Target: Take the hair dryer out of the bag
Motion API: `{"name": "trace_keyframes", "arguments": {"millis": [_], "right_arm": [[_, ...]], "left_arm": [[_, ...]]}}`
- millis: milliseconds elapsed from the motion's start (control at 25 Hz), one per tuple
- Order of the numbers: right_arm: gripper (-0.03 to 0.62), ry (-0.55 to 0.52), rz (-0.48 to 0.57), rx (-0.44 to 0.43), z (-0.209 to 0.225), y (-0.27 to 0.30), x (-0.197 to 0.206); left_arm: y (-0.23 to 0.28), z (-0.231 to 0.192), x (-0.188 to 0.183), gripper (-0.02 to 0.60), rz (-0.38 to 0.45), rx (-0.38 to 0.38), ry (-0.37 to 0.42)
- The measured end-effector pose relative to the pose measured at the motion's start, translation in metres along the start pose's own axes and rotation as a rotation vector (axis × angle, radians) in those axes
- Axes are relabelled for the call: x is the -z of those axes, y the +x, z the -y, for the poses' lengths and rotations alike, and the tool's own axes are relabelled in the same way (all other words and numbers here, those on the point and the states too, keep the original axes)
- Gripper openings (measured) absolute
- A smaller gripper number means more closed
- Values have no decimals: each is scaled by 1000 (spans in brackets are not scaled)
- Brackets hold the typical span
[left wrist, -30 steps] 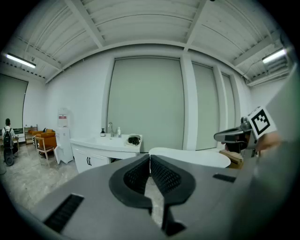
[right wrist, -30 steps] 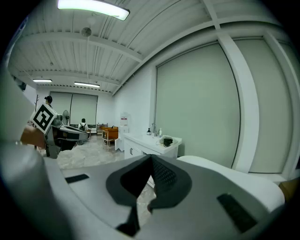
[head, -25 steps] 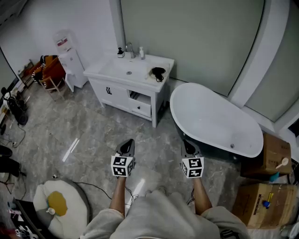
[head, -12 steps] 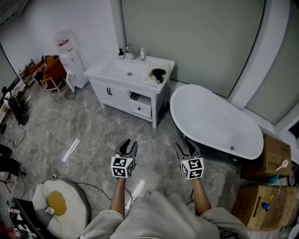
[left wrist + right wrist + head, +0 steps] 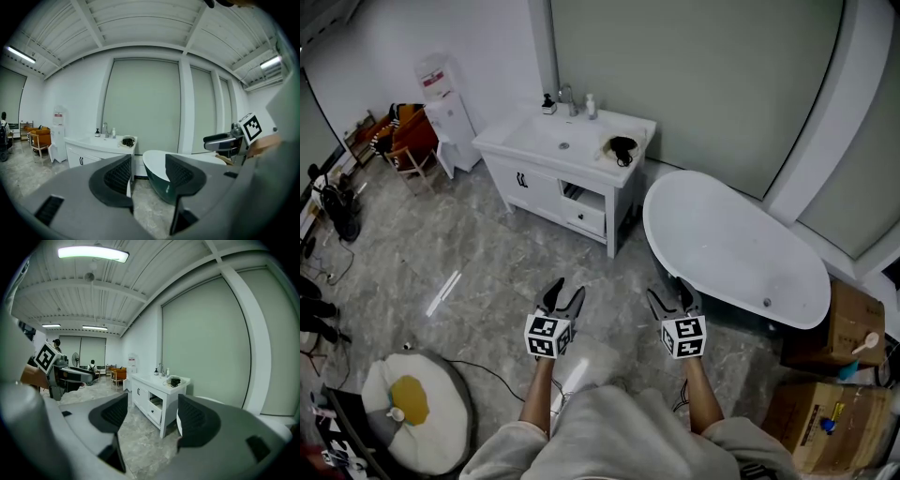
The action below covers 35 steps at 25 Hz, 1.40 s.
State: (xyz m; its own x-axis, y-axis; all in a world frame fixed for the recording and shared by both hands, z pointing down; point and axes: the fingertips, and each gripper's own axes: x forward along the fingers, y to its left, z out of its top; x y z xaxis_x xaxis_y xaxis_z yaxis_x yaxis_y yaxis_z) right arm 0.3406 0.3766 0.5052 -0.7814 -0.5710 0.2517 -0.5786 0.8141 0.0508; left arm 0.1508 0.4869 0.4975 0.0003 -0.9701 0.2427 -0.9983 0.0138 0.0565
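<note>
Grey marble floor [image 5: 487, 253]; only head view shows me an egg-shaped cushion [image 5: 408, 412]; left tongs [image 5: 566, 290], right tongs [image 5: 667, 292] just opened wide, empty.

no words or numbers can be read. the cubes on the left gripper [image 5: 563, 296] and the right gripper [image 5: 671, 296] carry only black-and-white square marker patterns, no letters. the water dispenser [image 5: 450, 111] at the far left bears a red label [image 5: 434, 78] near its top, too small to read. the cardboard box [image 5: 802, 433] at the near right shows a blue and yellow print, also too small to read.
</note>
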Motion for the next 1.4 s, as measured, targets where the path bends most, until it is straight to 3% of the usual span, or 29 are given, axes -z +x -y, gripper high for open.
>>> {"name": "trace_keyframes", "arguments": {"millis": [720,1080,1400], "right_arm": [[298,-20,-17,-15,39,70,3],[295,-26,-41,1,67,149,-3],[295,-29,-54,17,95,239,-32]], "left_arm": [[71,-27,4,206,-18,-25,-4],[147,-76,-3,206,-23,-6,-17],[230,-133,-34,206,-23,27,-5]]}}
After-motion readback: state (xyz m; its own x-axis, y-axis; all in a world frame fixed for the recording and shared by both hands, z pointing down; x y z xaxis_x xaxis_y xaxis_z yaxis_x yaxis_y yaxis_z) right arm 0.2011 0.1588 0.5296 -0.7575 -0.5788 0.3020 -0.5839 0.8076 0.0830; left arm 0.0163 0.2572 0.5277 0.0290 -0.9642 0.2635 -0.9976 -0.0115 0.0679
